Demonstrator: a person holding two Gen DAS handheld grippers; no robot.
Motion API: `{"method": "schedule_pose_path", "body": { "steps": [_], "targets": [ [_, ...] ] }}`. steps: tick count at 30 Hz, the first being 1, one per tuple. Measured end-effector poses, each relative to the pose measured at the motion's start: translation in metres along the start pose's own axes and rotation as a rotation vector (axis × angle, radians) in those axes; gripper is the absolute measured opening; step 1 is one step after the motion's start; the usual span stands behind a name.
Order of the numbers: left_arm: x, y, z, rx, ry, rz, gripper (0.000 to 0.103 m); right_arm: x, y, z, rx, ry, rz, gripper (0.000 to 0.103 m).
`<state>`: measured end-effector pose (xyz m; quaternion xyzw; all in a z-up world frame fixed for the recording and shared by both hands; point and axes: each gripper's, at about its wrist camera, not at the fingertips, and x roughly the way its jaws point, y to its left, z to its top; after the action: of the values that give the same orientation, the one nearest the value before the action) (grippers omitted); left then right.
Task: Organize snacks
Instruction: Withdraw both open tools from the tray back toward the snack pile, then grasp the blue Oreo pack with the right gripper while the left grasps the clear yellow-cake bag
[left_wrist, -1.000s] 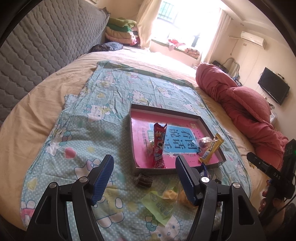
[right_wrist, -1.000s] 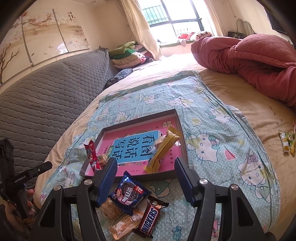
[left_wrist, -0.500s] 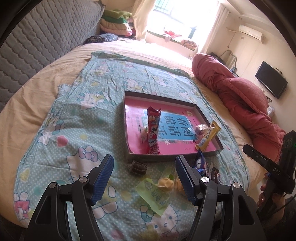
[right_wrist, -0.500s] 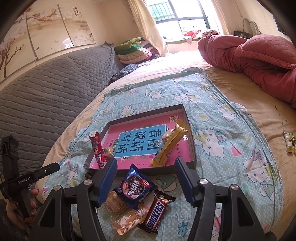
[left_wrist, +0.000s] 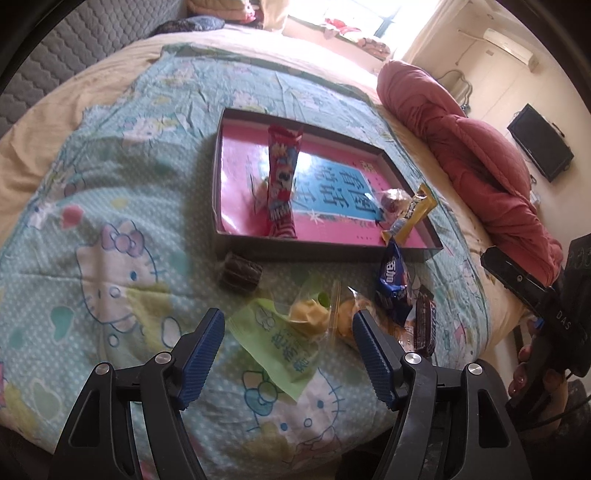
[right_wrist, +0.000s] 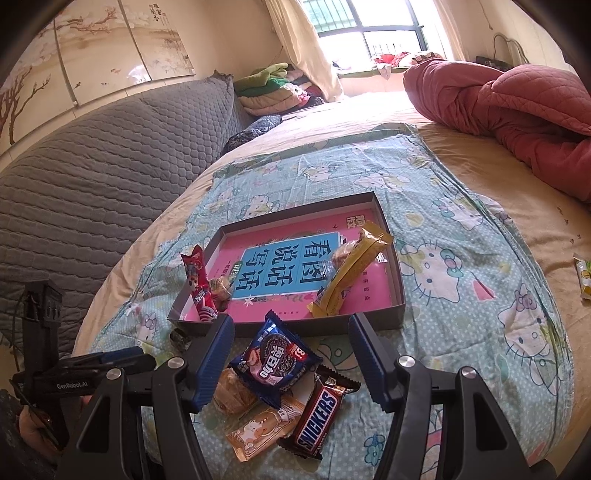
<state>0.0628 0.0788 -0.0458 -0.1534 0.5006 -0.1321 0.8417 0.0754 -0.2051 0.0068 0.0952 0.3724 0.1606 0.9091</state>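
Note:
A shallow dark box (left_wrist: 314, 254) (right_wrist: 373, 206) with a pink and blue lining sits on the Hello Kitty cloth. In it lie a red packet (left_wrist: 282, 177) (right_wrist: 197, 280) and a yellow bar (left_wrist: 410, 216) (right_wrist: 351, 273). In front of the box lie a dark cookie (left_wrist: 238, 275), a green packet (left_wrist: 273, 339), a blue Oreo packet (right_wrist: 275, 360) (left_wrist: 391, 280), a Snickers bar (right_wrist: 317, 415) and a beige biscuit pack (right_wrist: 258, 428). My left gripper (left_wrist: 288, 352) is open, low over the green packet. My right gripper (right_wrist: 291, 360) is open over the Oreo packet.
The bed has a grey quilted headboard (right_wrist: 92, 184) on the left and a red duvet (right_wrist: 498, 99) at the far right. A stray green snack (right_wrist: 583, 277) lies on the beige sheet at the right. The bed edge is just below the snacks.
My left gripper has moved forward and down toward the green packet and loose snacks. My right gripper has dropped slightly closer to the Oreo packet. Both stay open.

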Motion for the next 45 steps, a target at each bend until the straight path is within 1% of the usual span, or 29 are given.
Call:
{"method": "schedule_pose_path", "body": {
  "steps": [4, 9, 15, 20, 25, 28, 34, 37, 41, 45],
  "targets": [
    [0.010, 0.000, -0.003, -0.027, 0.030, -0.001, 0.074, 0.003, 0.000, -0.002, -0.002, 0.007, 0.007, 0.064],
    [0.022, 0.003, -0.006, -0.078, 0.060, -0.026, 0.074, 0.012, 0.003, -0.004, -0.017, 0.033, 0.018, 0.064],
    [0.030, 0.000, -0.009, -0.085, 0.074, -0.027, 0.074, 0.022, 0.008, -0.008, -0.049, 0.071, 0.021, 0.064],
    [0.036, -0.005, -0.010, -0.094, 0.085, -0.039, 0.074, 0.029, 0.008, -0.014, -0.067, 0.104, 0.011, 0.067],
    [0.043, -0.010, -0.007, -0.101, 0.082, -0.026, 0.074, 0.034, 0.007, -0.014, -0.071, 0.115, 0.015, 0.068],
    [0.047, -0.010, -0.005, -0.122, 0.076, -0.008, 0.074, 0.037, 0.008, -0.015, -0.083, 0.122, 0.012, 0.068],
    [0.053, -0.009, 0.001, -0.164, 0.064, -0.010, 0.074, 0.048, 0.011, -0.018, -0.103, 0.147, 0.007, 0.068],
    [0.056, -0.011, 0.002, -0.165, 0.061, -0.002, 0.073, 0.054, 0.013, -0.019, -0.116, 0.166, 0.015, 0.068],
    [0.063, -0.017, 0.004, -0.147, 0.066, 0.022, 0.073, 0.058, 0.018, -0.022, -0.148, 0.188, 0.049, 0.068],
    [0.064, -0.015, 0.002, -0.151, 0.062, 0.030, 0.073, 0.066, 0.025, -0.026, -0.197, 0.217, 0.059, 0.072]
  ]
}}
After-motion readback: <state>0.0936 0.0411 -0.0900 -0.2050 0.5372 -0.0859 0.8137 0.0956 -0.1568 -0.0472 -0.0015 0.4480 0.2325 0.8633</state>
